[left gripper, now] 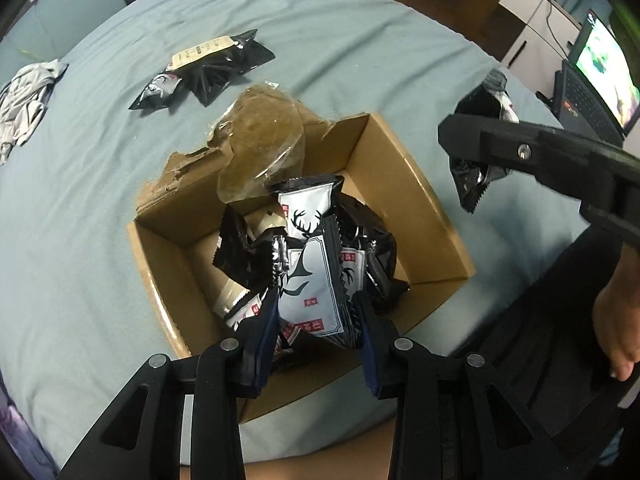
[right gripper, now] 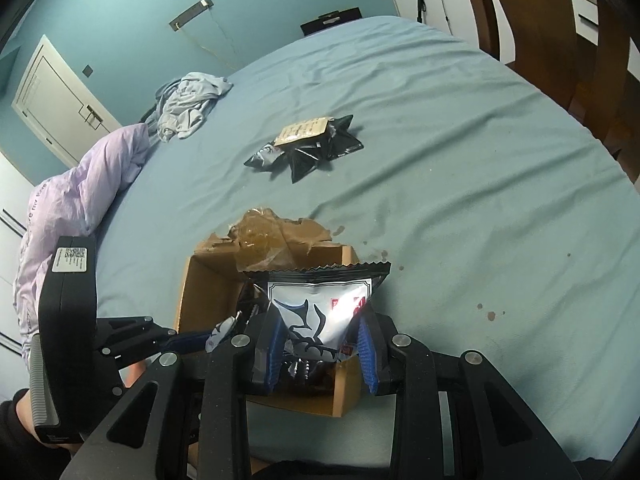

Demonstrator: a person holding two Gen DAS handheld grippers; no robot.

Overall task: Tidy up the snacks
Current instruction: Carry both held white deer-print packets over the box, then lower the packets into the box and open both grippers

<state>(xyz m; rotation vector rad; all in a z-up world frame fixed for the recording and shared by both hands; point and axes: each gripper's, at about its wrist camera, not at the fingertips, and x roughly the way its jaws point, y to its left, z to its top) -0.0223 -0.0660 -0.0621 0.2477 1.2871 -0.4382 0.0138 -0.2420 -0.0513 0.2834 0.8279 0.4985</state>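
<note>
An open cardboard box (left gripper: 416,184) sits on a blue bedsheet and holds several black and white snack packets. My left gripper (left gripper: 316,320) is down in the box, shut on a white packet with a deer print (left gripper: 312,288). My right gripper (right gripper: 320,336) is shut on another black and white snack packet (right gripper: 320,304) and holds it above the box's (right gripper: 200,292) right side. That packet also shows in the left wrist view (left gripper: 480,152), hanging from the right gripper's fingers (left gripper: 520,148). A few more packets (left gripper: 200,72) lie on the sheet behind the box, also in the right wrist view (right gripper: 308,148).
The box has a torn flap with clear tape (left gripper: 256,140) at its back. A grey bundle of cloth (right gripper: 188,104) and a lilac quilt (right gripper: 80,200) lie at the left. A laptop (left gripper: 592,76) stands at the right. Wooden furniture (right gripper: 560,40) stands at the bed's far right.
</note>
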